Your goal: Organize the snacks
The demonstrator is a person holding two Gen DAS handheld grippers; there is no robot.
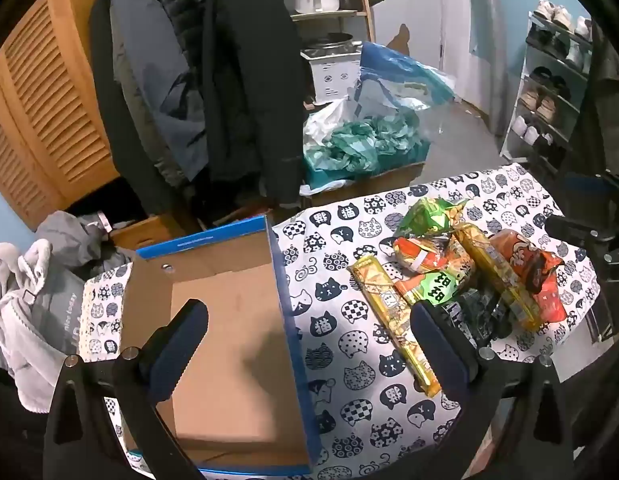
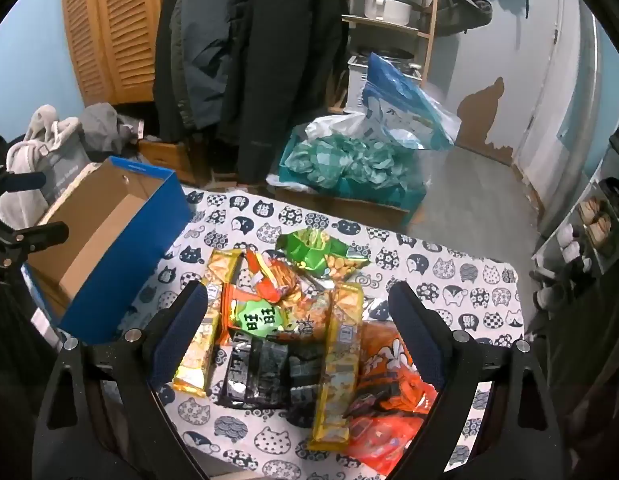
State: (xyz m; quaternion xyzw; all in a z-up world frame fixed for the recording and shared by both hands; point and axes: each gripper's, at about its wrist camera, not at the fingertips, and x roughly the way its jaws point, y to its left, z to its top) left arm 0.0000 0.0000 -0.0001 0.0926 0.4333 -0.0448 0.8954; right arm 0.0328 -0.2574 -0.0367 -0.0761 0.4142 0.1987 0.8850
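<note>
A blue cardboard box [image 1: 287, 320] stands open and empty on the cat-print tablecloth [image 1: 349, 360]; it also shows at the left in the right wrist view [image 2: 129, 264]. A pile of snack packs lies to its right: two long yellow packs [image 2: 339, 360], a green bag [image 2: 321, 254], orange bags [image 2: 389, 368], a dark pack [image 2: 257, 376]. My left gripper [image 1: 309, 320] is open, straddling the box's right wall. My right gripper [image 2: 299, 304] is open and empty above the pile.
Coats [image 2: 249, 60] hang behind the table. A box of teal bags [image 2: 349, 168] sits on the floor beyond the far edge. A shoe rack [image 1: 549, 88] stands at the right. A grey towel [image 1: 21, 300] lies left of the box.
</note>
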